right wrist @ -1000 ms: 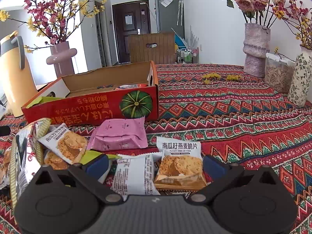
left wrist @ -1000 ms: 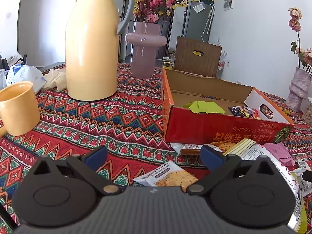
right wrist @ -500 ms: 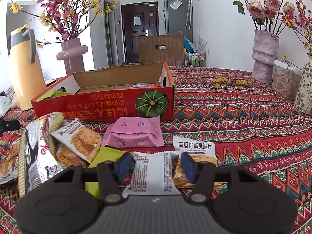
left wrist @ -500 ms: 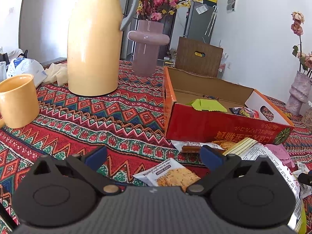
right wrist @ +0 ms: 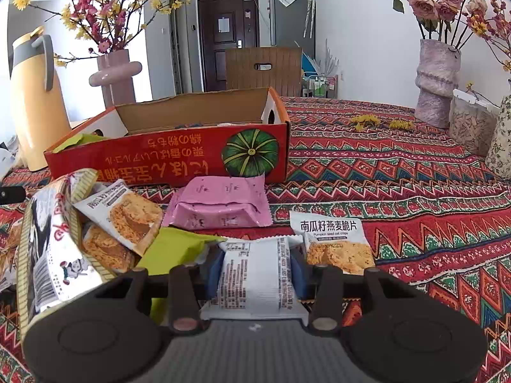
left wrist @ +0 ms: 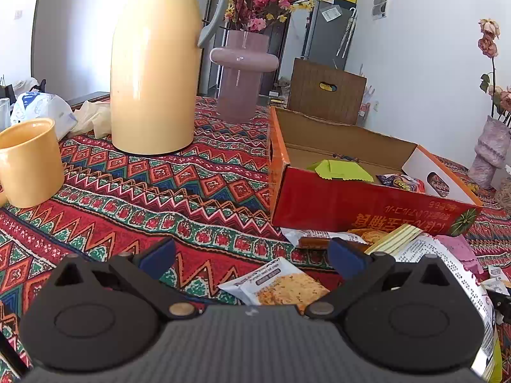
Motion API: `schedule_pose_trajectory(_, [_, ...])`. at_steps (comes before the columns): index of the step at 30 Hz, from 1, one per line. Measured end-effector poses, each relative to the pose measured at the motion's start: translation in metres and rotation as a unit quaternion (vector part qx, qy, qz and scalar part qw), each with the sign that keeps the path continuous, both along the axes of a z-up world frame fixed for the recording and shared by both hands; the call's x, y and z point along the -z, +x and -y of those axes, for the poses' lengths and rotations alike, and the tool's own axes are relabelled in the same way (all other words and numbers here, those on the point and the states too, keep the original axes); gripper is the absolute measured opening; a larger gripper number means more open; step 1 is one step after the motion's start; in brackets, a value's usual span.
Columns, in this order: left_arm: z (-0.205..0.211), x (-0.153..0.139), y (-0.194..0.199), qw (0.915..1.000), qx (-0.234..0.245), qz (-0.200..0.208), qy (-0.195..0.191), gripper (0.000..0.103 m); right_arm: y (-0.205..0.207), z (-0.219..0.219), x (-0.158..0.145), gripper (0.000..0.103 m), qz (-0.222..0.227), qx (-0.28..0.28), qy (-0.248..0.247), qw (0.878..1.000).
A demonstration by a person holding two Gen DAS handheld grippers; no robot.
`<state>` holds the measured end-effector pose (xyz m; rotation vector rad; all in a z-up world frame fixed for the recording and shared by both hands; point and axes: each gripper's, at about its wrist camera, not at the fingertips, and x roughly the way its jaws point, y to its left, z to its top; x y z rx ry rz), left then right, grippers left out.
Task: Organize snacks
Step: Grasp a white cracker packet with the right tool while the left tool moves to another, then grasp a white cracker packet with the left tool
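One light, crinkly white packet (right wrist: 255, 274) sits pinched mid-body in right gripper (right wrist: 255, 271) jaws, probably crushable; left gripper (left wrist: 252, 257) jaws apart, empty.

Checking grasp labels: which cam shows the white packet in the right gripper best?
Right wrist. The white packet sits dead centre, print side up, pinched between the right gripper's blue pads. The left wrist view does not show it clearly; its right edge shows only other wrappers beside the red box.
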<state>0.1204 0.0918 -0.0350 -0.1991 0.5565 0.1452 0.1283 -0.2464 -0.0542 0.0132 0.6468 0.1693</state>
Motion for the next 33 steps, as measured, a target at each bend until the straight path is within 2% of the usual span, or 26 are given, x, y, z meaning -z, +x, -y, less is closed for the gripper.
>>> schedule_pose_trajectory(9, [0.004,-0.005,0.000,0.9997,0.005,-0.021,0.011,0.103,-0.013,0.006,-0.012,0.043,0.026,0.006,0.017,1.000])
schedule_pose_trajectory(15, [0.000,-0.007,-0.007,0.9983,0.000,-0.058,0.001,0.103,-0.016,0.008,-0.015,0.043,0.035,0.006,0.024,0.999])
schedule_pose_trajectory(20, [0.006,-0.003,-0.016,0.9944,0.010,-0.105,0.008,0.103,-0.020,0.008,-0.015,0.043,0.037,0.003,0.029,0.999])
schedule_pose_trajectory(28, [0.025,0.004,-0.025,0.9906,0.031,-0.133,-0.005,0.103,-0.028,0.008,-0.017,0.043,0.042,-0.003,0.037,0.998])
schedule_pose_trajectory(33, [0.038,0.010,-0.025,0.9885,0.032,-0.148,0.009,0.101,-0.035,0.011,-0.018,0.043,0.044,-0.004,0.041,0.998])
